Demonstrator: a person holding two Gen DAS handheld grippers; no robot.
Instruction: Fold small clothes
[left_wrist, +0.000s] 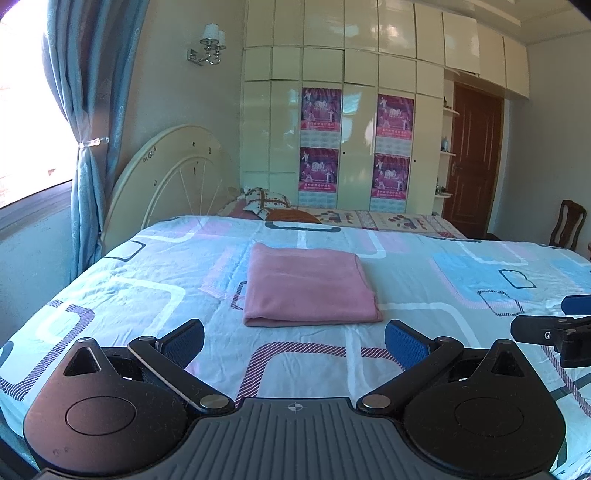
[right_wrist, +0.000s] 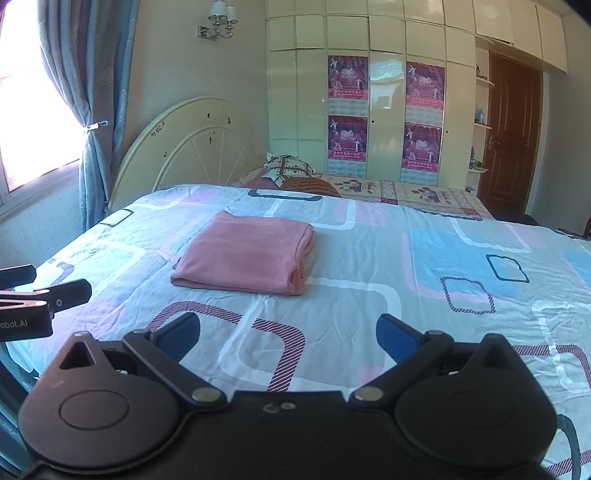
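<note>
Both tools, left tool and right tool, spread wide, empty; folded pink cloth on bed.

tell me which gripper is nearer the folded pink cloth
Left, slightly. The left gripper hovers open right before the pink cloth's near edge; the right gripper sits farther back, off to its right.

Bed surface mostly open: bare bedspread between both tongs and the folded pink cloth, nothing in that lane. Left tongs and right tongs both spread wide, empty, held above the near edge. Cloth sits mid-bed, flat, low; free sheet on all four sides, widest to its right. Only crowding: the two tongs sit side by side, right one's tip showing at the left view's right edge. Far side blocked by pillow, headboard, wardrobe. Curtain off the left edge.
</note>
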